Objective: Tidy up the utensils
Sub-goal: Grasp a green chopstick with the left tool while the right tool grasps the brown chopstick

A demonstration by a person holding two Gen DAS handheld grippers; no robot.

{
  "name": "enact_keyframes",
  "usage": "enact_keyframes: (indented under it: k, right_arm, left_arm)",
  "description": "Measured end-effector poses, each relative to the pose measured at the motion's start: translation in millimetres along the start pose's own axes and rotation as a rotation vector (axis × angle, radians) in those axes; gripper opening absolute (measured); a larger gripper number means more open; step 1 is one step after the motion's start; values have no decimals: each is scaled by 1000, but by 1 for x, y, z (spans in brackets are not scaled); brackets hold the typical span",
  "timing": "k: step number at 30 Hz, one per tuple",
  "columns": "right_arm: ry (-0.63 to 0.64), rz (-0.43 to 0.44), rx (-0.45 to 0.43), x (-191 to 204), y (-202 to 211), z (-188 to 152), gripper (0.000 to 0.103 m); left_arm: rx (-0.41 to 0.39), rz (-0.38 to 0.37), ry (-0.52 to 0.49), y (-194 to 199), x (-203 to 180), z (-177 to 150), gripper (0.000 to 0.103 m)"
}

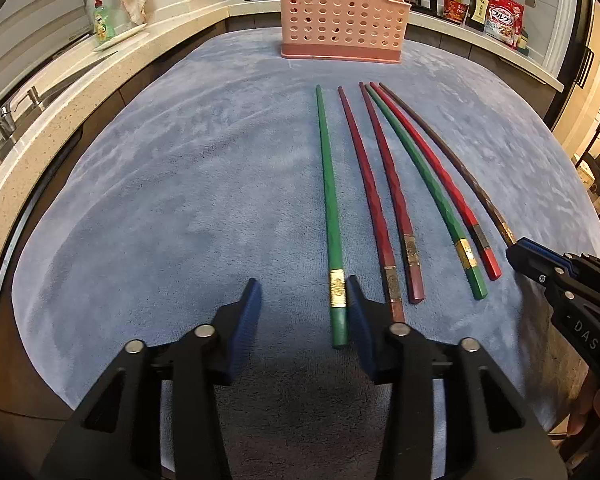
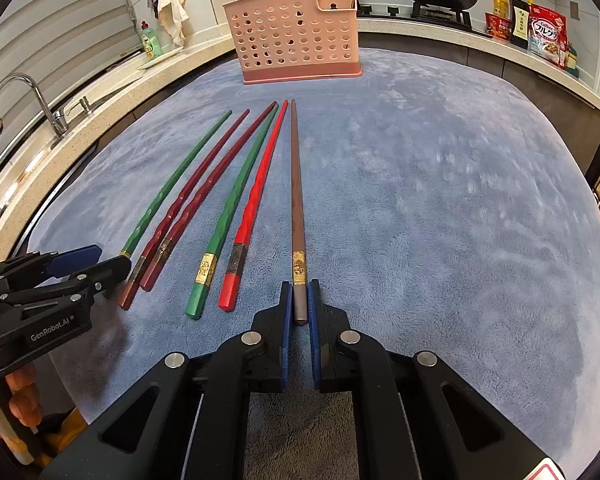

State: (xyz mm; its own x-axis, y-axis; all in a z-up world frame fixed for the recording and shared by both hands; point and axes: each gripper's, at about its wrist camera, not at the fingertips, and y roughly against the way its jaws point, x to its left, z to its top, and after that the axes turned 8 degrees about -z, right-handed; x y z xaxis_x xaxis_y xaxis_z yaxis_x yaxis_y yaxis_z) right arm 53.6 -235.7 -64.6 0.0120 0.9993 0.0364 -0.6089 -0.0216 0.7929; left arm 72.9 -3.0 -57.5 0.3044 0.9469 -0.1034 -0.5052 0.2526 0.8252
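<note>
While the right claw [image 2: 300, 300] is closing on the brown chopstick's [image 2: 297, 200] butt end, pads either side and seemingly gripping, the left claw [image 1: 304, 300] is hanging released, its right pad beside the outer green chopstick [image 1: 330, 200], not straddling it. Pickup step is underway; all six chopsticks are lying on the blue-covered worktop [image 2: 440, 200]. Next move likely needs lifting the brown one level and carrying it to the pink rack [image 2: 296, 36] behind. Both claws are pointing forward, low.
</note>
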Motion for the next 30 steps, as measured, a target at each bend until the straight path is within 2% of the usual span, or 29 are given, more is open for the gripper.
enact_keyframes:
  k: [1, 4, 8, 15, 20, 30]
  right_arm:
    - [0, 0, 1, 0, 0, 0, 7]
    - [-4, -1, 8, 0, 1, 0, 7]
    - [-15, -1, 10, -2, 11, 2, 7]
    - [-37, 11, -57, -9, 44, 17, 7]
    - [-60, 12, -129, -16, 71, 36, 7]
    - [-89, 16, -278, -30, 113, 89, 7]
  left_arm:
    - [0, 0, 2, 1, 0, 0, 24]
    - [7, -16, 13, 2, 5, 2, 9]
    - [25, -46, 39, 6, 11, 5, 8]
    - [2, -68, 56, 24, 12, 12, 7]
    - [-28, -87, 76, 43, 17, 25, 7]
    - [-139, -95, 78, 84, 23, 69, 7]
